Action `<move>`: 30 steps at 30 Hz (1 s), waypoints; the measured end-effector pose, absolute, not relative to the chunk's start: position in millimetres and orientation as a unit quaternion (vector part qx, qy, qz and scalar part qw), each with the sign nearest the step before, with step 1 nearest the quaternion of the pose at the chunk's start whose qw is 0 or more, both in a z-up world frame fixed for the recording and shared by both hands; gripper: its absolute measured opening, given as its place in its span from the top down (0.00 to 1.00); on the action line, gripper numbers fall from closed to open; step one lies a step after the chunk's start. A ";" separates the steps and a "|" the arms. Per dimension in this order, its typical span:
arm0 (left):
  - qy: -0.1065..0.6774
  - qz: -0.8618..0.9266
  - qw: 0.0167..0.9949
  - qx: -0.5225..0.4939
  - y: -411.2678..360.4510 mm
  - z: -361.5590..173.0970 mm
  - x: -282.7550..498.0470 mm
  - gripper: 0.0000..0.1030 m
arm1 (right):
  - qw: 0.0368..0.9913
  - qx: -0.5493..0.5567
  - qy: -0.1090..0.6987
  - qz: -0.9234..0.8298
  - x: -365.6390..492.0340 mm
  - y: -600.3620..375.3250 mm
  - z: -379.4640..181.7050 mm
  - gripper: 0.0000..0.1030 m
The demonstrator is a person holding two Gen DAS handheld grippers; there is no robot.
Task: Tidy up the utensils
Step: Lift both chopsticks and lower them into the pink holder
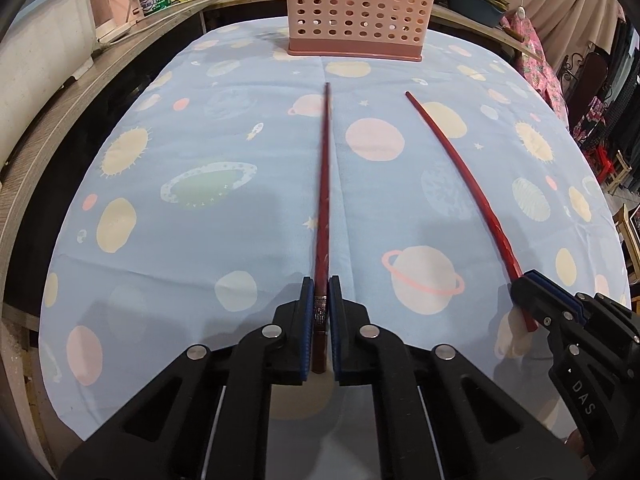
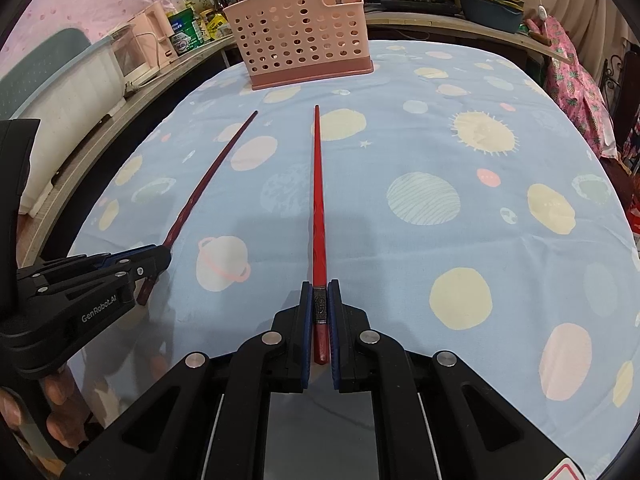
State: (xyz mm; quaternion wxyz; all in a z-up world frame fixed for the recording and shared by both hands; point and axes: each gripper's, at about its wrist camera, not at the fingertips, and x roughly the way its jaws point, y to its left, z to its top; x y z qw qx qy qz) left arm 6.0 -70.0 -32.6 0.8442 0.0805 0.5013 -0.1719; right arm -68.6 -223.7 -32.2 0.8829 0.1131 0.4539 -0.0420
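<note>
My left gripper (image 1: 321,282) is shut on the thick end of a dark red chopstick (image 1: 324,184), which points straight ahead over the table. My right gripper (image 2: 320,284) is shut on a second, brighter red chopstick (image 2: 318,200), also pointing ahead. Each gripper shows in the other's view: the right one (image 1: 524,280) with its chopstick (image 1: 460,164), the left one (image 2: 162,252) with its chopstick (image 2: 208,176). A pink perforated utensil basket (image 1: 356,12) stands at the table's far edge, beyond both tips; it also shows in the right wrist view (image 2: 304,36).
The table has a light blue planet-print cloth (image 1: 200,168). A wooden counter (image 1: 60,120) runs along the left with a white tub, bottles and packets. Pots and a dark bowl (image 2: 488,8) sit behind the basket. Pink floral fabric (image 2: 572,80) hangs at the right.
</note>
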 end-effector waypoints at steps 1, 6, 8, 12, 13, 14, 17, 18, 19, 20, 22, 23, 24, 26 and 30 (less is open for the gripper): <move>0.501 -0.172 0.844 0.081 -69.7 -32.6 6.3 0.93 | 0.883 0.113 0.454 -0.042 -68.4 -223.9 -32.0 0.93; 0.501 -0.171 0.844 0.082 -69.6 -32.1 5.9 0.93 | 0.885 0.113 0.449 -0.044 -67.9 -226.5 -28.9 0.93; 0.500 -0.170 0.845 0.082 -69.3 -31.2 5.5 0.93 | 0.887 0.114 0.446 -0.045 -67.3 -227.8 -26.9 0.93; 0.496 -0.166 0.848 0.078 -66.4 -26.1 6.7 0.93 | 0.890 0.115 0.439 -0.048 -66.7 -232.4 -21.1 0.93; 0.496 -0.166 0.849 0.077 -65.6 -24.4 7.4 0.93 | 0.891 0.114 0.437 -0.048 -66.2 -233.3 -19.2 0.93; 0.495 -0.165 0.850 0.076 -65.0 -22.8 8.1 0.93 | 0.892 0.113 0.434 -0.049 -65.3 -234.4 -16.7 0.93; 0.489 -0.163 0.854 0.072 -63.5 -16.0 10.2 0.93 | 0.896 0.113 0.426 -0.051 -62.1 -237.7 -8.5 0.93; 0.487 -0.162 0.855 0.070 -63.1 -13.1 11.3 0.93 | 0.898 0.113 0.422 -0.051 -60.7 -238.8 -4.8 0.93; 0.484 -0.161 0.857 0.069 -62.6 -10.1 12.2 0.93 | 0.900 0.113 0.418 -0.051 -59.7 -240.5 -1.8 0.93; 0.482 -0.160 0.859 0.067 -62.2 -7.1 13.3 0.93 | 0.902 0.113 0.413 -0.052 -58.2 -241.5 2.6 0.93; 0.476 -0.161 0.862 0.063 -61.2 0.4 15.8 0.93 | 0.906 0.112 0.404 -0.052 -55.7 -243.7 11.6 0.93; 0.473 -0.161 0.864 0.061 -60.7 4.4 16.8 0.93 | 0.908 0.112 0.400 -0.053 -54.7 -244.7 15.1 0.93; 0.469 -0.161 0.867 0.057 -60.0 9.8 18.6 0.93 | 0.910 0.112 0.396 -0.053 -53.3 -246.1 19.3 0.93; 0.462 -0.162 0.871 0.050 -58.8 18.5 22.0 0.93 | 0.914 0.112 0.386 -0.055 -50.3 -249.5 27.9 0.93; 0.443 -0.163 0.881 0.034 -56.1 40.2 29.6 0.93 | 0.922 0.112 0.367 -0.059 -44.7 -257.3 45.2 0.93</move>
